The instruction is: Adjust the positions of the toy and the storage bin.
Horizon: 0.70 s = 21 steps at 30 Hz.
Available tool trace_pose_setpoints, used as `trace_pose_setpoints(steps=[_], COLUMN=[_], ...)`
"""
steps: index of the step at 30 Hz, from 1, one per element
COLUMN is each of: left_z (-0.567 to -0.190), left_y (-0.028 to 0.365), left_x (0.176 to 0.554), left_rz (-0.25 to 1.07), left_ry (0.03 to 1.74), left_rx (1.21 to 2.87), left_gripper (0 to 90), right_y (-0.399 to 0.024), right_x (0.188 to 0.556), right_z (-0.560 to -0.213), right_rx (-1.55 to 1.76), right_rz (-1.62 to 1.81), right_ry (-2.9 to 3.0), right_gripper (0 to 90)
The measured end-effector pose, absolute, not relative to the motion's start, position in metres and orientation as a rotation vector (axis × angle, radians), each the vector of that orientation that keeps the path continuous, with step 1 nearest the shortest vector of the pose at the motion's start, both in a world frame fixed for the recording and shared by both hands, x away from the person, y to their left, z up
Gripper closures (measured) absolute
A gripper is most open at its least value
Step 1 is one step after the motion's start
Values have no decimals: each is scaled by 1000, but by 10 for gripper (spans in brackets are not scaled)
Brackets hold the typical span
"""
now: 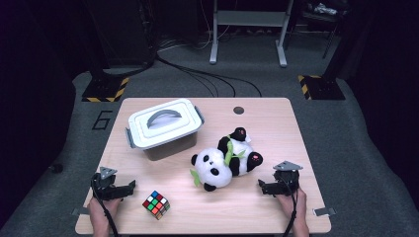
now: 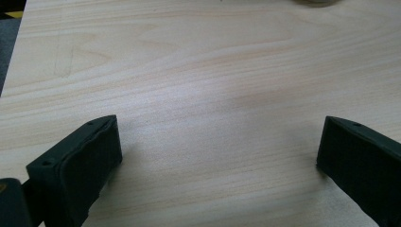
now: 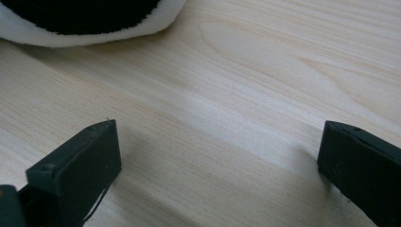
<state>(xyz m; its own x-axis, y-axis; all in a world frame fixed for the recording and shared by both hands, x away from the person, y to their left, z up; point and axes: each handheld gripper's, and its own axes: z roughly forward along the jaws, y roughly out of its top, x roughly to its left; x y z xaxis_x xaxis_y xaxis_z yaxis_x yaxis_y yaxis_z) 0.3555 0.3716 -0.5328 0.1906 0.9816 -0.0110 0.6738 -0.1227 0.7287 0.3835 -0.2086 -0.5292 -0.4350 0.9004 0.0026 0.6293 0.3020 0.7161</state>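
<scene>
A plush panda (image 1: 225, 160) lies on its back in the middle of the wooden table (image 1: 269, 128). A white lidded box with a grey handle (image 1: 164, 126) stands to its left, farther back. A colour cube (image 1: 156, 204) rests near the front edge. My left gripper (image 1: 129, 188) sits low at the front left, left of the cube, open over bare wood (image 2: 217, 118). My right gripper (image 1: 262, 186) rests at the front right, just right of the panda, open with nothing between its jaws; the panda's black and white fur (image 3: 85, 19) fills its view's top left.
The table has a small round hole (image 1: 239, 110) near its back edge. Dark floor with cables and yellow-black striped stand feet (image 1: 104, 90) lies behind the table. A metal desk frame (image 1: 247, 29) stands farther back.
</scene>
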Motion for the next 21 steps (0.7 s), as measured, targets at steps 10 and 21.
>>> trace_pose_setpoints(steps=[10,21], left_z=[-532,-532], left_y=[372,372], left_x=[356,355], left_rz=[655,651], left_ry=[1547,1546], left_rx=[1877,1883], left_gripper=[5,8], right_y=[-209,-209], right_x=[383,383], right_z=[-529,-529], right_rx=[1366,1371], right_rz=[921,919], right_ry=[2176,2169], right_gripper=[0,2])
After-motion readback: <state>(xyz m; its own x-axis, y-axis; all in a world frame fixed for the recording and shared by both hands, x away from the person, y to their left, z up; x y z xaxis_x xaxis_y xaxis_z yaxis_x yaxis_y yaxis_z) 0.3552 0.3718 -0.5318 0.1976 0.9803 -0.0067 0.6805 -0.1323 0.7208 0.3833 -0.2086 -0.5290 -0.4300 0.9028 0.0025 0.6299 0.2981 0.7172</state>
